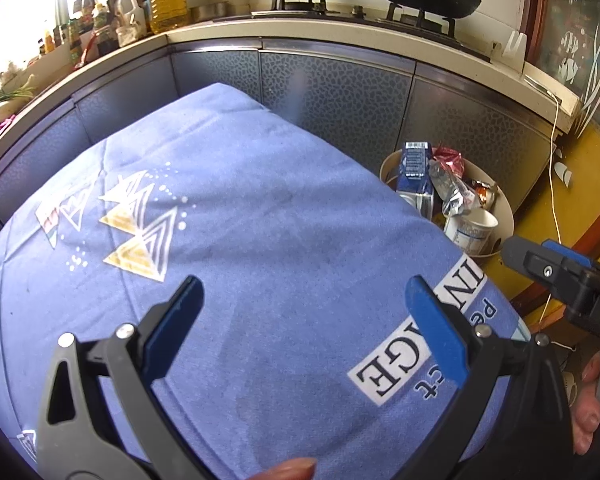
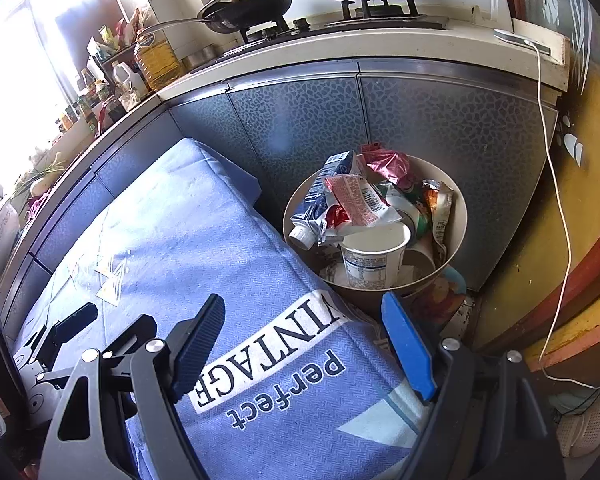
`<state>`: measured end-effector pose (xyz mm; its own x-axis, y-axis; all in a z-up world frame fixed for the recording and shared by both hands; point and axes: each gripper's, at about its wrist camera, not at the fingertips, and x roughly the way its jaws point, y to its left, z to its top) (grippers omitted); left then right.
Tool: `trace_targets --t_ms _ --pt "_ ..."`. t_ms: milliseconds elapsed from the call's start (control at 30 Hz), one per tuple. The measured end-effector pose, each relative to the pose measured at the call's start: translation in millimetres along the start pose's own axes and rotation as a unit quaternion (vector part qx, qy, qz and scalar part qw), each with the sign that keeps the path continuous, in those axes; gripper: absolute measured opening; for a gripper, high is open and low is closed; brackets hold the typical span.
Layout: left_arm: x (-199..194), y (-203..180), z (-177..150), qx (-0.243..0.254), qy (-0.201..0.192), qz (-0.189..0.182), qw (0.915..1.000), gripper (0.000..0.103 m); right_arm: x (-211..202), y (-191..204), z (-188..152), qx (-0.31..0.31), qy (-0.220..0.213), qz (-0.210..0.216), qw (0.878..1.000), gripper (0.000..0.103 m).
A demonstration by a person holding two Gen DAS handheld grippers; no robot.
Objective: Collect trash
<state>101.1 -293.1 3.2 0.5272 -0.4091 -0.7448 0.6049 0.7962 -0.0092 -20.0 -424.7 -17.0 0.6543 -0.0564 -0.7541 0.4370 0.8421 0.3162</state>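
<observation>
**Trash bin lies ahead and right of both grippers, nearer the right one**

The trash bin (image 2: pixel 458 216), a round cream tub, stands on the floor against the patterned cabinet front (image 2: pixel 300 120), just off the far right corner of the blue cloth-covered table (image 2: pixel 188 232). In the right wrist view it fills the centre right of the frame, and it is already heaped: a blue and white carton (image 2: pixel 320 200) leans toward the left rim with its cap end low, a white paper cup (image 2: pixel 374 258) stands mouth-up at the near side, and a red foil wrapper (image 2: pixel 386 162) and a snack bag (image 2: pixel 440 204) sit toward the back and right. The carton's long axis runs from upper right down to lower left in that frame.

The right gripper (image 2: pixel 312 344) hangs over the near edge of the table with its jaws wide apart and nothing between them; the bin sits just above and slightly right of the gap, so it is the closer of the two. In the left wrist view the bin (image 1: pixel 508 216) shows only at the right middle, partly hidden behind the table edge. The left gripper (image 1: pixel 312 320) is also spread wide and empty, over bare cloth.

No loose trash shows on the cloth in either view, so I judge the collecting to be largely done or the next piece to lie out of frame. Any move toward the bin would go forward and right, and suits the right gripper better.
</observation>
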Motion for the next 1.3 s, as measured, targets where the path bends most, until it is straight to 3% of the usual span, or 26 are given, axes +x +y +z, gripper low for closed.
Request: trace_targets --t_ms 667,1300 --pt "-16 -38 2 0.049 -0.025 -0.022 0.9982 0.095 -26 -41 3 0.052 -0.044 -0.035 0.997 0.079" --pt "-16 -60 0 0.063 -0.014 -0.019 0.9977 0.096 -30 -58 -3 0.067 -0.044 -0.021 0.997 0.079"
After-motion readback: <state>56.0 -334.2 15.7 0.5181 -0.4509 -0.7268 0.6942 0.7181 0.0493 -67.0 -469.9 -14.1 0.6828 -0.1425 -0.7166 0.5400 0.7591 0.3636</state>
